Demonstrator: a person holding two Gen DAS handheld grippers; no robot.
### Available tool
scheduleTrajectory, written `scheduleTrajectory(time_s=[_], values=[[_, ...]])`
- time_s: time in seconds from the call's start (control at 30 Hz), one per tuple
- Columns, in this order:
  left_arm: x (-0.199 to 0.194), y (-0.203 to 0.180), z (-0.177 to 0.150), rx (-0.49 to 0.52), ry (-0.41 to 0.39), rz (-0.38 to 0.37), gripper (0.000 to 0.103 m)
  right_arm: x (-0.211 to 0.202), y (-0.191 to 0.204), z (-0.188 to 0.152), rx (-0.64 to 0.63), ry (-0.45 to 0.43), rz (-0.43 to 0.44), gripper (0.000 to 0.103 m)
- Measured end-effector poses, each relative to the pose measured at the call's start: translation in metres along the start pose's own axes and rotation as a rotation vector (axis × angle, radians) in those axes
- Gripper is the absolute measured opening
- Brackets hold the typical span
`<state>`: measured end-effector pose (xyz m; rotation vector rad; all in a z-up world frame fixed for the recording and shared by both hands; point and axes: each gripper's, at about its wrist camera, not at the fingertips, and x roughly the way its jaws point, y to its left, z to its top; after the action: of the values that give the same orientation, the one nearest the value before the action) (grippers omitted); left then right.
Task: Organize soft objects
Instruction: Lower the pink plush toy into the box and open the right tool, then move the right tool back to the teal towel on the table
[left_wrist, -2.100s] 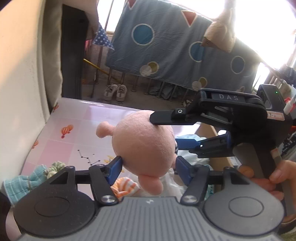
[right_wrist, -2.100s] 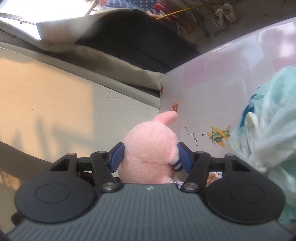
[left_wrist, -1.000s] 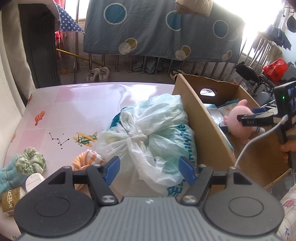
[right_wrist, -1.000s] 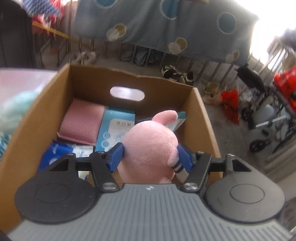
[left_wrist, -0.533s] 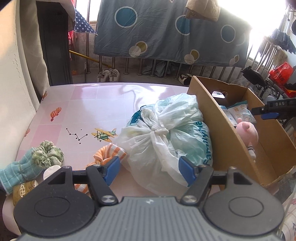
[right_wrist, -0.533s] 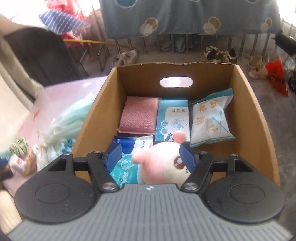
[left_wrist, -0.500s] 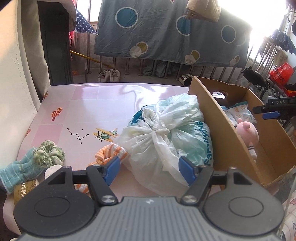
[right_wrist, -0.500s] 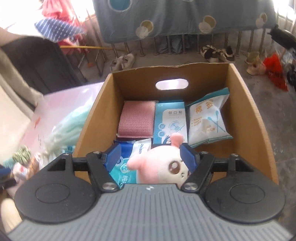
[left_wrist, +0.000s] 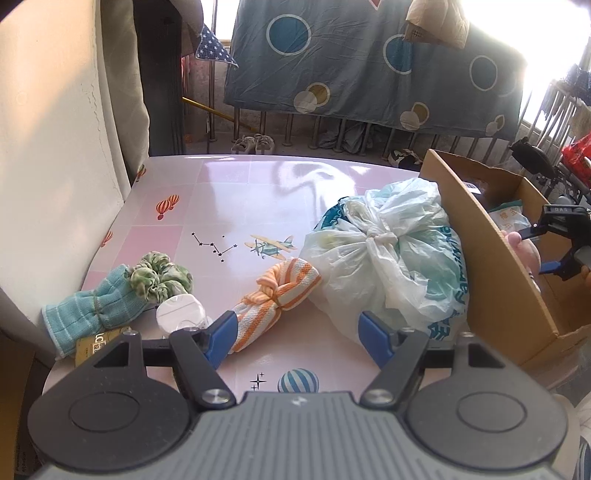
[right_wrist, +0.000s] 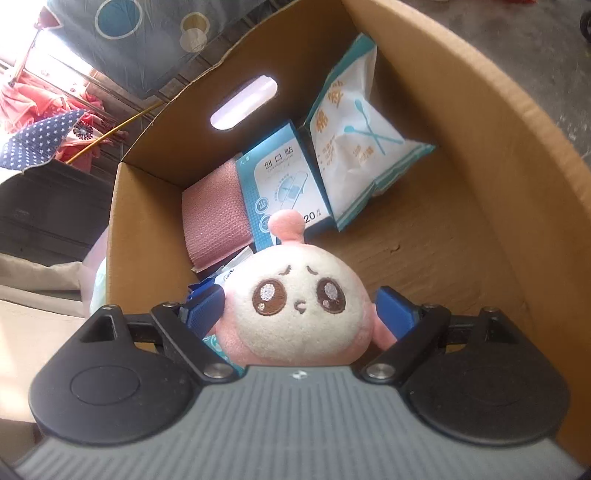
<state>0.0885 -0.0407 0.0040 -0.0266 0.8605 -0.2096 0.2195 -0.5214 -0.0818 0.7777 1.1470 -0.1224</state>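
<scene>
A pink and white plush toy (right_wrist: 301, 306) lies in the cardboard box (right_wrist: 498, 122), face up, between the fingers of my right gripper (right_wrist: 299, 314), which is open around it. My left gripper (left_wrist: 295, 332) is open and empty above the pink table (left_wrist: 229, 192), just in front of a knotted orange striped cloth (left_wrist: 277, 295). The right gripper (left_wrist: 554, 243) shows in the left wrist view, over the box (left_wrist: 491, 288).
A tied white plastic bag (left_wrist: 388, 254) leans on the box. A green scrunchie (left_wrist: 159, 277), a teal cloth (left_wrist: 92, 306), a white round case (left_wrist: 181, 314) lie at the table's left. A pink cloth (right_wrist: 214, 218) and packets (right_wrist: 358, 133) lie in the box.
My right gripper carried the plush into the box, opened, and now sits low over it. My left gripper pulled back and now faces the orange cloth.
</scene>
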Motion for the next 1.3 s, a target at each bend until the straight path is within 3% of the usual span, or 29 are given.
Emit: scheduleTrajectory(time_s=[0.1,0.37,0.57,0.8,0.97,1.17,1.3], values=[[-0.001,0.002,-0.001,-0.007,0.001,0.003,0.073,0.002,0.004,-0.001,-0.027,-0.010,0.000,0.083],[-0.002,0.003,-0.003,-0.007,-0.003,0.017,0.073,-0.005,0.048,-0.017,-0.313,-0.148,-0.197,0.080],[-0.010,0.005,-0.006,0.020,-0.025,0.061,0.073,0.001,0.049,-0.022,-0.345,-0.117,-0.236,0.084],[-0.034,0.019,-0.018,0.084,-0.090,0.185,0.077,-0.054,0.051,-0.024,-0.261,-0.214,-0.117,0.084],[-0.044,0.040,-0.033,0.092,-0.105,0.300,0.077,-0.089,0.087,-0.044,-0.292,-0.243,0.073,0.084],[-0.044,0.073,-0.048,0.066,-0.098,0.456,0.077,-0.068,0.169,-0.078,-0.371,-0.088,0.332,0.084],[-0.038,0.089,-0.059,0.120,-0.087,0.556,0.077,-0.021,0.239,-0.110,-0.388,0.096,0.507,0.084]])
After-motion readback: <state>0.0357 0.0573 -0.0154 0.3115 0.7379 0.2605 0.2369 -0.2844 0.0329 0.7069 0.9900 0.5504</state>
